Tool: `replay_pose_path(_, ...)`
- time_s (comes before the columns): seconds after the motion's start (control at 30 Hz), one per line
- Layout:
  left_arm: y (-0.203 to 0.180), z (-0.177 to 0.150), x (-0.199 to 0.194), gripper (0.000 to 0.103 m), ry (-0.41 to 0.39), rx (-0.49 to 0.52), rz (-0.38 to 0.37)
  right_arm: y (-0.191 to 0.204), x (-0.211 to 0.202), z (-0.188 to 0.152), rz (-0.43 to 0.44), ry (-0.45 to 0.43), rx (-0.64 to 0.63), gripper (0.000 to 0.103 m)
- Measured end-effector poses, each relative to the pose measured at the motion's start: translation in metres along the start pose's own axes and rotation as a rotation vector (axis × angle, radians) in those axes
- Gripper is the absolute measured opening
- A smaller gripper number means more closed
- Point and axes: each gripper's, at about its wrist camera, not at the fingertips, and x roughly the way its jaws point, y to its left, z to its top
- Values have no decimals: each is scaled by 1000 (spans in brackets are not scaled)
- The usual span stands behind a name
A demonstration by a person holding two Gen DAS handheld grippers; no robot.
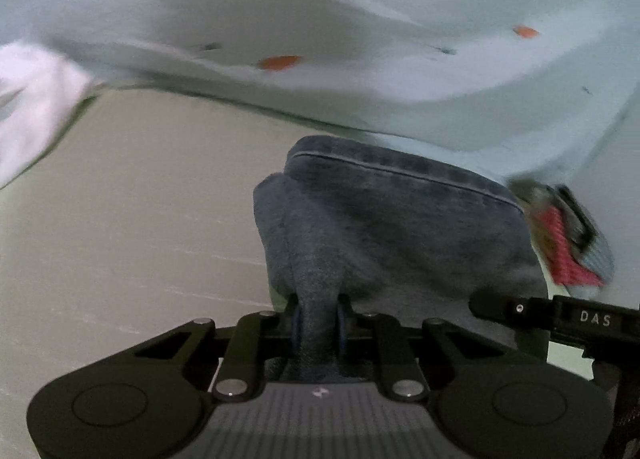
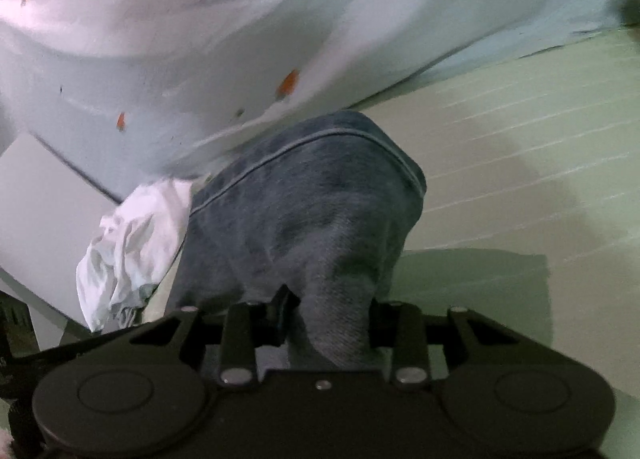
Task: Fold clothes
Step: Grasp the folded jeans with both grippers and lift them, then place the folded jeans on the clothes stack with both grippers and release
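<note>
The left tongs [image 1: 319,329] are clenched on a bunched fold of blue denim garment [image 1: 392,227], and the right tongs [image 2: 326,325] pinch another fold of the same denim [image 2: 312,211]. The cloth hangs from both, lifted above a pale green surface with thin light stripes [image 2: 520,147]. Just beyond it lies pale bedding with orange specks [image 1: 360,19]. A crumpled white cloth [image 2: 132,247] sits left of the denim in the right view.
</note>
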Motion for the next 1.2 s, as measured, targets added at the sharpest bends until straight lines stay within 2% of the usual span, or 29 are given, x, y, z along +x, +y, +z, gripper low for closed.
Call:
replay_pose_path(0.1, -58, -2, 10, 18, 3, 68, -36, -50, -46, 7, -5, -38, 50, 35)
replay_pose_path(0.17, -100, -3, 20, 17, 13, 78, -82, -84, -78, 14, -16, -63, 64, 35)
replay_pose_path(0.37, -241, -8, 58, 17, 19, 130, -204, -190, -182, 55, -77, -138, 47, 34)
replay_pose_path(0.57, -381, -3, 102, 16, -14, 162, -357, -282, -282, 121, -165, -232, -54, 35)
replay_pose_path(0.73, -477, 30, 129, 16, -71, 210, -432, -335, -331, 197, -224, -310, -150, 35)
replay_pose_path(0.87, -532, 74, 154, 16, -165, 244, -458, -375, -342, 260, -218, -389, -170, 36)
replay_pose_path(0.97, -559, 98, 188, 16, -201, 268, -411, -401, -330, 306, -213, -436, -172, 40)
replay_pose_path(1.0, -567, 105, 205, 18, -205, 284, -382, -408, -319, 320, -236, -444, -188, 44)
replay_pose_path(1.03, -575, 112, 222, 20, -208, 300, -354, -414, -304, 332, -273, -449, -196, 55)
replay_pose_path(1.1, -583, 116, 265, 24, -171, 310, -277, -429, -272, 353, -359, -453, -194, 64)
replay_pose_path(1.17, -586, 112, 300, 31, -95, 317, -202, -445, -244, 368, -461, -431, -194, 69)
replay_pose_path(1.2, -585, 110, 310, 36, -80, 321, -191, -448, -237, 370, -499, -447, -210, 72)
